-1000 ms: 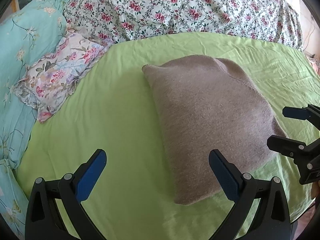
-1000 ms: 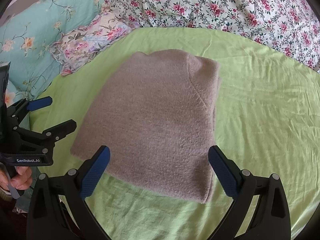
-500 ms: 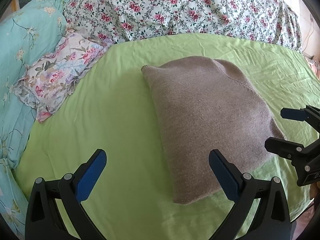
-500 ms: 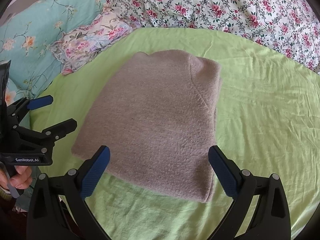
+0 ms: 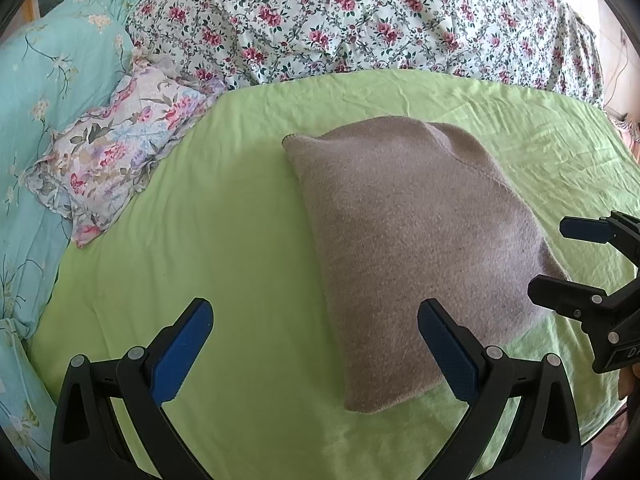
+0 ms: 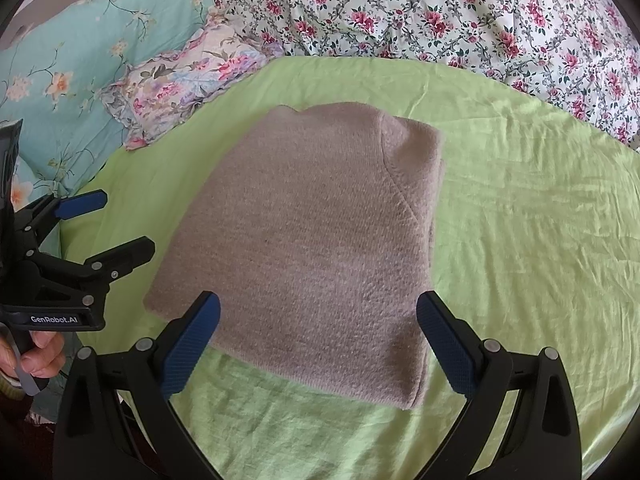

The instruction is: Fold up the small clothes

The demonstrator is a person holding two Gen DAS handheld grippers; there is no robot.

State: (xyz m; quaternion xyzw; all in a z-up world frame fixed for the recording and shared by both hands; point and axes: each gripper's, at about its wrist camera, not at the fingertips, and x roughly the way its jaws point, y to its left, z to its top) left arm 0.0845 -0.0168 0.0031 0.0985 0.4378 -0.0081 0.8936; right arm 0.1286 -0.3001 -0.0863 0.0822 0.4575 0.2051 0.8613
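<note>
A taupe knit garment (image 5: 404, 236) lies folded into a compact block on the green sheet (image 5: 224, 248); it also shows in the right wrist view (image 6: 312, 248). My left gripper (image 5: 316, 344) is open and empty, held above the sheet at the garment's near left corner. My right gripper (image 6: 320, 340) is open and empty, held above the garment's near edge. Each gripper shows in the other's view, the right one (image 5: 560, 264) beside the garment's right corner, the left one (image 6: 116, 224) beside its left edge. Neither touches the cloth.
A frilled floral pillow (image 5: 112, 156) lies at the left of the sheet. A rose-patterned quilt (image 5: 360, 16) is bunched along the far side. Turquoise floral bedding (image 5: 44, 80) lies at the far left. A hand (image 6: 36, 356) grips the left tool's handle.
Both grippers have drawn back slightly from the garment. The garment has not moved and both grippers stay open.
</note>
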